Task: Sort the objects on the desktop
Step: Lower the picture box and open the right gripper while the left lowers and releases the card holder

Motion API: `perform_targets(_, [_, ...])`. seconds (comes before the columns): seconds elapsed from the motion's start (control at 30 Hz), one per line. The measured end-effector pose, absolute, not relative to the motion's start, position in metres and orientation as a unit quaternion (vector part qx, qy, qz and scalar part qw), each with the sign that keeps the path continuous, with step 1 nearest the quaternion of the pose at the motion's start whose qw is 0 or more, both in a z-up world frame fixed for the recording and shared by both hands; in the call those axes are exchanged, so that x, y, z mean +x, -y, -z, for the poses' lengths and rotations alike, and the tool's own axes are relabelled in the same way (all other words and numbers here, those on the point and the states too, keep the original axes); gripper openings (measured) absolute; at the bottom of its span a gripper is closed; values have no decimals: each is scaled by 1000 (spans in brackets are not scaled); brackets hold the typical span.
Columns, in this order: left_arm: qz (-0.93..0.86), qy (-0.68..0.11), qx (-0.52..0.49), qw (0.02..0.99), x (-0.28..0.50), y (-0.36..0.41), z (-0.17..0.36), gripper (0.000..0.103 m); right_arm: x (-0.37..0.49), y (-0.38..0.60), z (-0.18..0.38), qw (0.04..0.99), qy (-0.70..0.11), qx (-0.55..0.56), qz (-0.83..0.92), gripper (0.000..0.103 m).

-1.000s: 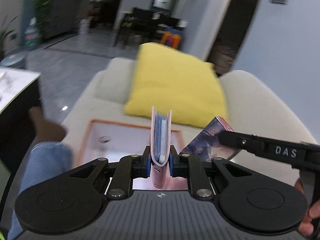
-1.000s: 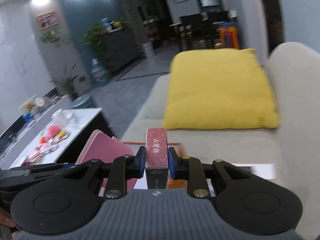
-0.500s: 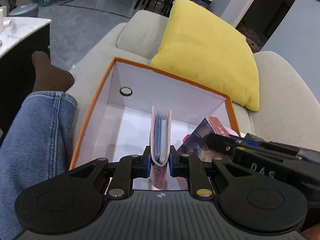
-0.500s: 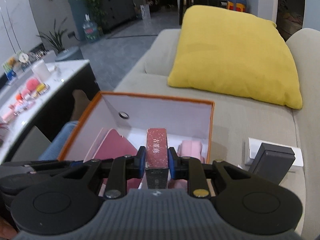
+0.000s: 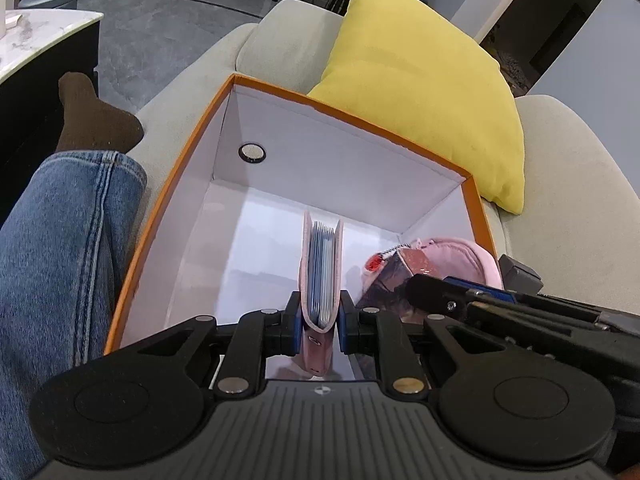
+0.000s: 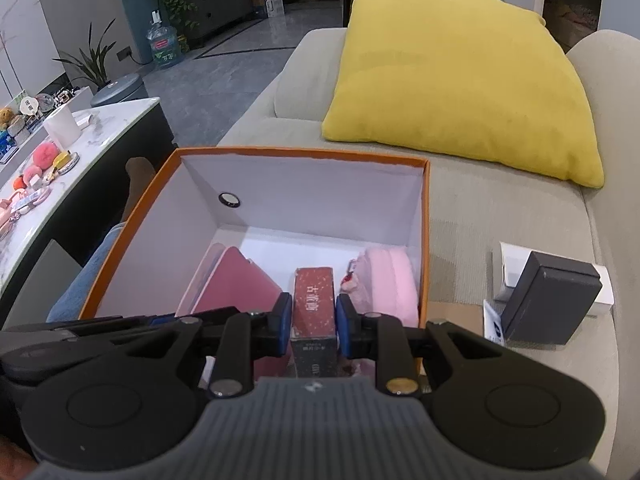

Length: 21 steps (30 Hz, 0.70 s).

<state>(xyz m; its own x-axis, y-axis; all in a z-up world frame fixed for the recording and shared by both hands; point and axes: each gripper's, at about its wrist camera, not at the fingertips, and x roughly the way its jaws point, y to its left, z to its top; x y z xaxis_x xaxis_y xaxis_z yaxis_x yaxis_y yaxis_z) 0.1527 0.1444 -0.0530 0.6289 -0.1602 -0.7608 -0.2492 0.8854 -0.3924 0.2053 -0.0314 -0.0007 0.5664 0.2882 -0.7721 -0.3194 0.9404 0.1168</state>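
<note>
An orange box (image 5: 344, 114) with white inside walls sits on the sofa seat; it also shows in the right wrist view (image 6: 304, 156). My left gripper (image 5: 319, 320) is shut on a pink card holder (image 5: 320, 264) with blue sleeves, held upright inside the box. My right gripper (image 6: 313, 322) is shut on a dark red carton (image 6: 315, 296) with Chinese lettering, low in the box. The carton (image 5: 390, 276) shows in the left wrist view to the right of the card holder (image 6: 236, 284). A pink pouch (image 6: 390, 280) lies in the box's right corner.
A yellow cushion (image 6: 460, 84) leans on the sofa back behind the box. A dark grey case (image 6: 550, 298) and white paper (image 6: 510, 272) lie on the seat to the right. A jeans leg (image 5: 52, 248) lies left of the box. A marble table (image 6: 60, 152) with small items stands further left.
Both grippers have tilted down and lowered into the orange box with their objects still held. The box, first mostly out of sight, now fills both views.
</note>
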Motion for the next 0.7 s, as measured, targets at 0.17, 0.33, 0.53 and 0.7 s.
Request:
perform_targets(0.17, [-25, -433, -238, 869, 153, -140, 53, 18, 199, 38, -14, 888, -422, -18, -181, 35])
perform_targets(0.33, [-22, -442, -242, 863, 150, -135, 52, 19, 195, 49, -38, 893, -400, -29, -203, 36])
perform_targets(0.53, [-5, -450, -207, 869, 148, -125, 47, 19, 220, 54, -37, 888, -413, -81, -187, 37])
perform_targets(0.7, [46, -460, -127, 878, 150, -116, 42, 19, 225, 49, -23, 882, -416, -104, -196, 37])
